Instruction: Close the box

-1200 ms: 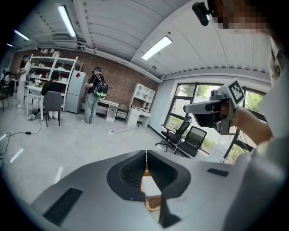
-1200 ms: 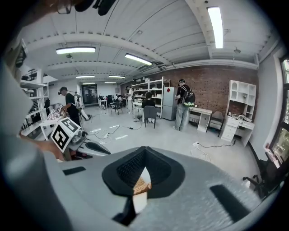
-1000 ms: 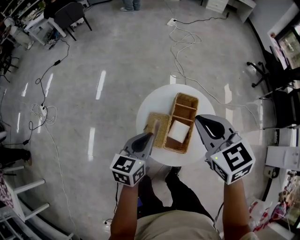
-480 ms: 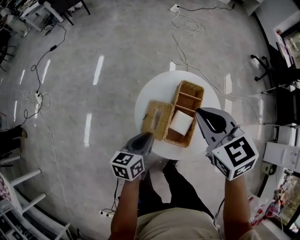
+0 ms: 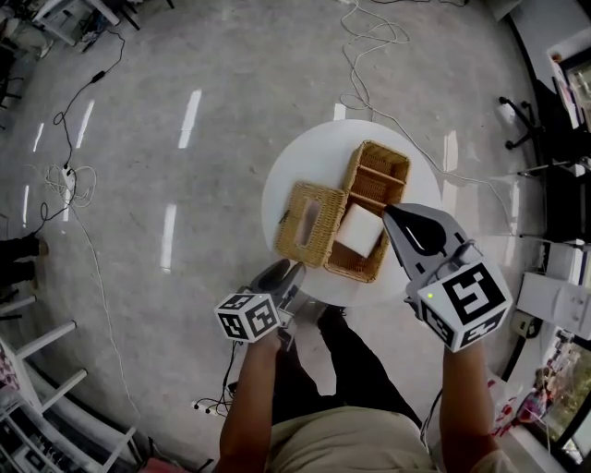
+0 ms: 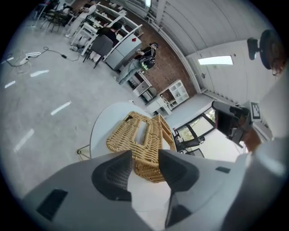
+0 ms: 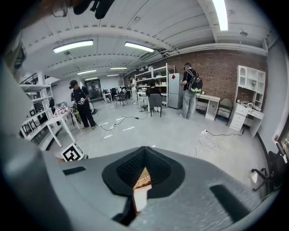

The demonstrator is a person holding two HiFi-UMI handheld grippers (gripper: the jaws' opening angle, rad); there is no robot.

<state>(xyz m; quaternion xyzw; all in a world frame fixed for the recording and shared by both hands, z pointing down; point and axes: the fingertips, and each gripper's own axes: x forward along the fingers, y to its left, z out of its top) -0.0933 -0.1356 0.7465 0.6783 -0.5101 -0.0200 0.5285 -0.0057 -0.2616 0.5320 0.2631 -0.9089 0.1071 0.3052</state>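
Observation:
On a round white table [image 5: 294, 166] stands an open wicker box [image 5: 399, 166] with compartments and a white pack [image 5: 360, 228] in its near one. Its wicker lid [image 5: 309, 222], with a slot in the top, lies flat beside it on the left. My left gripper [image 5: 294, 269] hovers at the table's near edge, short of the lid. In the left gripper view the lid [image 6: 140, 135] shows through the gap of that gripper [image 6: 145, 155]. Its jaws have just been opening, with nothing between them. My right gripper [image 5: 388, 212] is shut and empty over the box's near right corner.
Cables [image 5: 369, 23] trail across the glossy floor beyond the table. Office chairs [image 5: 545, 120] stand at the right. Several people, one with a backpack [image 7: 192, 90], are far off by shelves and desks. The person's legs are just below the table's near edge.
Both grippers have sunk toward the table. The left one has rolled, so its view now shows the table and lid instead of the room, and its jaws have gone from shut to open.

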